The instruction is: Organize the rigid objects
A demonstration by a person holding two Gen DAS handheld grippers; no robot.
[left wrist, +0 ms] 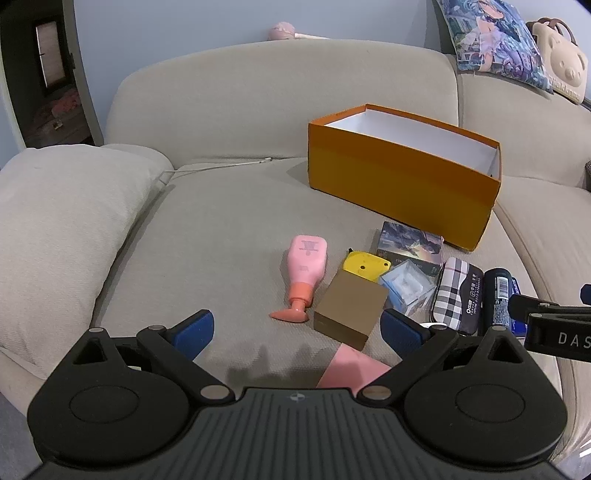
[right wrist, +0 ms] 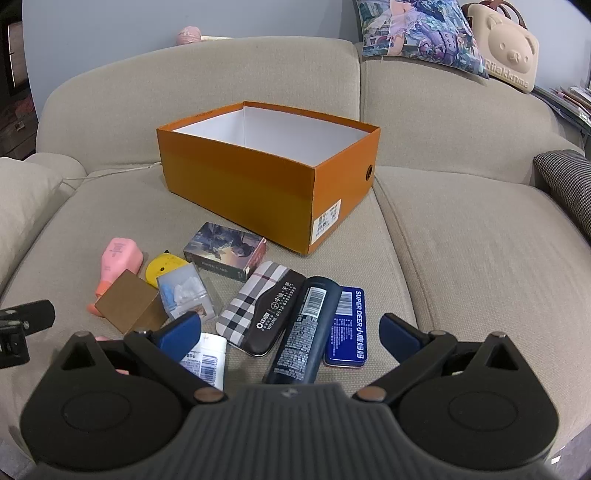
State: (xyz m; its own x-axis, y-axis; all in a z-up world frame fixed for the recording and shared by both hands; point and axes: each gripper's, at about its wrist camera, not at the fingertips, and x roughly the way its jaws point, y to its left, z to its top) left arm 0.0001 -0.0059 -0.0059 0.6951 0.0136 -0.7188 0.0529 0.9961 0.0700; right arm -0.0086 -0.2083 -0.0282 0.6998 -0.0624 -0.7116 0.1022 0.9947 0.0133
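An open orange box (left wrist: 399, 181) (right wrist: 258, 184) stands empty on the sofa seat. In front of it lie a pink bottle (left wrist: 304, 273) (right wrist: 118, 262), a brown cardboard box (left wrist: 351, 306) (right wrist: 127, 301), a yellow tape measure (left wrist: 365, 266) (right wrist: 162, 266), a clear plastic box (left wrist: 406, 288) (right wrist: 186, 291), a picture card box (left wrist: 410, 243) (right wrist: 225, 249), a plaid glasses case (left wrist: 456, 295) (right wrist: 258, 306), a dark blue bottle (right wrist: 304, 328) and a blue tin (right wrist: 347, 325). My left gripper (left wrist: 297, 328) is open just before the brown box. My right gripper (right wrist: 290, 332) is open over the dark bottle.
The beige sofa (left wrist: 221, 221) has an armrest cushion (left wrist: 55, 221) at left. A printed pillow (right wrist: 417, 33) and a bear bag (right wrist: 509, 48) sit on the backrest. A white labelled bottle (right wrist: 207, 358) and a pink flat item (left wrist: 351, 369) lie close below the grippers.
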